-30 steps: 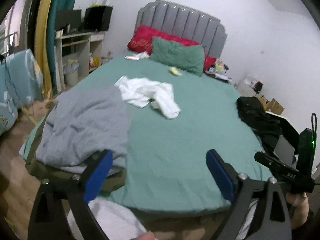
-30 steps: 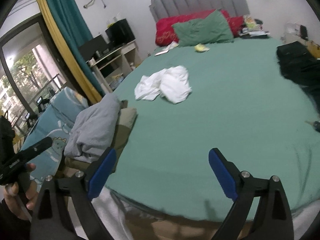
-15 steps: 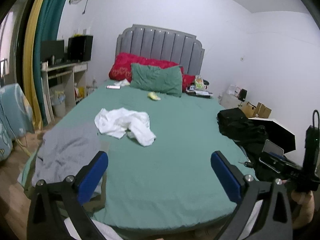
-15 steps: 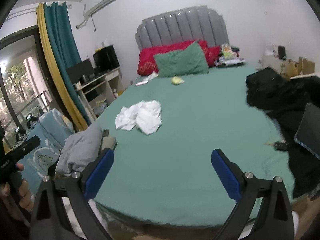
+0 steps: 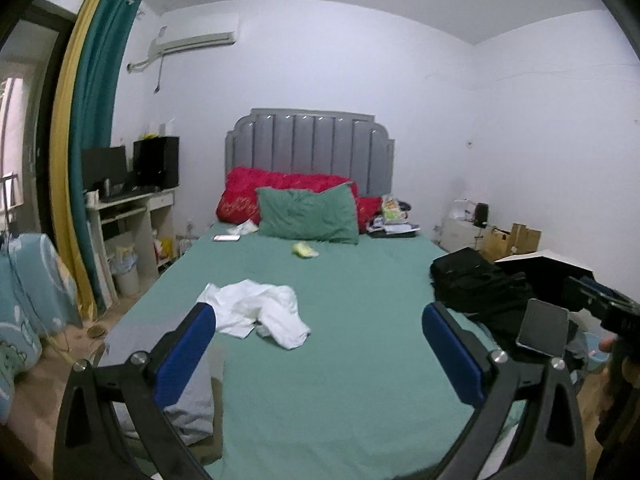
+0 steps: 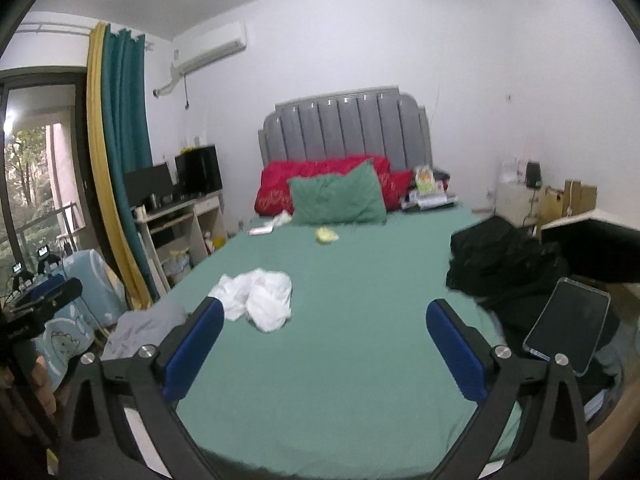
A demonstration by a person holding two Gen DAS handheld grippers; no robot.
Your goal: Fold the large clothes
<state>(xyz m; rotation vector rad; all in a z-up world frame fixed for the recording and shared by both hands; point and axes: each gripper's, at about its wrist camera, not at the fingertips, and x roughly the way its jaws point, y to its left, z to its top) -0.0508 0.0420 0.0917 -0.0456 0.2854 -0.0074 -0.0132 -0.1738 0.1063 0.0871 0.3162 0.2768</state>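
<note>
A crumpled white garment [image 5: 260,312] [image 6: 260,300] lies in the left middle of the green bed [image 5: 340,380]. A grey garment [image 5: 188,404] [image 6: 144,328] sits on the bed's near left corner. A heap of black clothes [image 5: 476,284] [image 6: 504,264] covers the right edge. My left gripper [image 5: 318,320] hangs open above the bed's near end, with nothing between its blue pads. My right gripper [image 6: 325,306] hovers there too; its jaws are opening and hold nothing. Neither touches any cloth.
A green pillow [image 5: 308,216] and a red pillow [image 5: 244,196] lean on the grey headboard. A desk [image 5: 132,208] and curtains stand at the left, cardboard boxes [image 5: 516,240] at the right. A phone [image 6: 568,328] is mounted near the right gripper.
Both grippers have risen and tilted up from the bed's near edge. The grey garment has slid to the lower left of both views, and more wall shows. Both jaws have spread slightly wider.
</note>
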